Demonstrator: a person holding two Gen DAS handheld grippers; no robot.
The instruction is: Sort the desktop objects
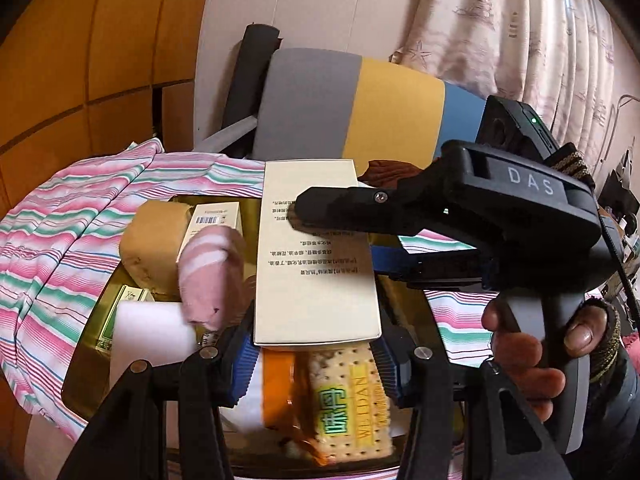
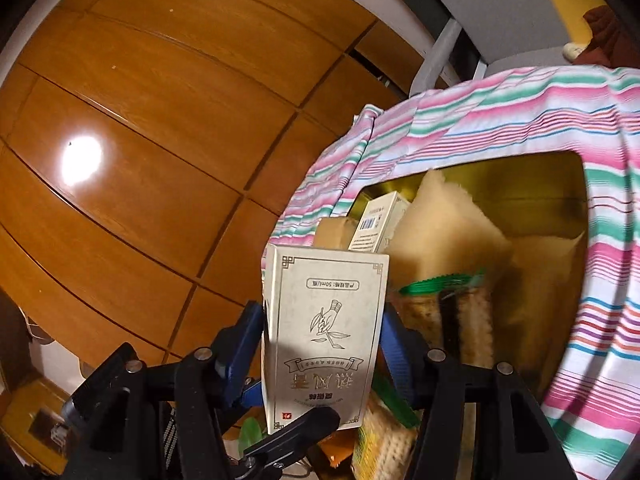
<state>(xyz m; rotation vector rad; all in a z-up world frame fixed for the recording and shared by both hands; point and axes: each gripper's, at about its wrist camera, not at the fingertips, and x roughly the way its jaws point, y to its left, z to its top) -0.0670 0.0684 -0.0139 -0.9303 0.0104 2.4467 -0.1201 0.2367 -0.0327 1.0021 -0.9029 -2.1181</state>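
Note:
In the right wrist view my right gripper (image 2: 320,332) is shut on a tall cream box (image 2: 324,340) printed with a hand-and-leaf drawing, its blue pads (image 2: 244,344) pressing the narrow sides. The left wrist view shows that same cream box (image 1: 316,264) from its text side, with the right gripper (image 1: 340,232) reaching in from the right. My left gripper (image 1: 314,354) is shut on a cracker packet (image 1: 348,404) in orange and yellow wrap, which sits just under the box. Both are held over a gold tray (image 1: 92,344).
The gold tray (image 2: 520,176) lies on a pink-and-green striped cloth (image 1: 60,248). It holds a tan sponge block (image 1: 152,240), a small barcoded box (image 1: 212,224), a pink striped sock roll (image 1: 212,276), a white foam block (image 1: 152,336) and a green box (image 1: 116,320). A grey, yellow and blue chair back (image 1: 352,108) stands behind.

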